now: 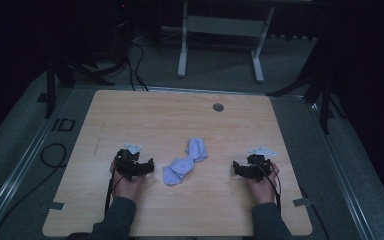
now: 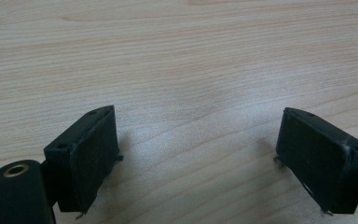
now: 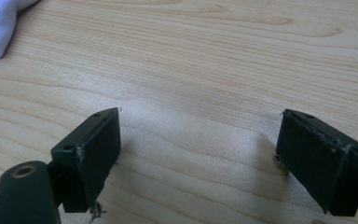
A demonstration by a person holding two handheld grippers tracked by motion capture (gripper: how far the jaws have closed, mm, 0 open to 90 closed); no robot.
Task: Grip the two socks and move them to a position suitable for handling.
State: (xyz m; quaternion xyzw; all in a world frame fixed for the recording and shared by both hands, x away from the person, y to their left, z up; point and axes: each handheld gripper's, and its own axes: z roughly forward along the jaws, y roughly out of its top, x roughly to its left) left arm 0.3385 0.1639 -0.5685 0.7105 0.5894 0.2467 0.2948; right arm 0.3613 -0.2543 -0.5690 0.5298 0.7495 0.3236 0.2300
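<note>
Centrally, near the front half of the wooden table [image 1: 130,115], a pale blue sock [image 1: 185,162] is laid crumpled and twisted, running diagonally from upper right to lower left; whether it is one sock or a pair cannot be told in the dim high view. It is flanked by the two grippers, both set apart from it. The left gripper [image 1: 147,166] is held just to its left, jaws spread wide with bare wood seen between them in the left gripper view. The right gripper [image 1: 236,167] is held farther off, jaws likewise wide apart and empty; a corner of the sock is glimpsed at the upper left of the right gripper view.
</note>
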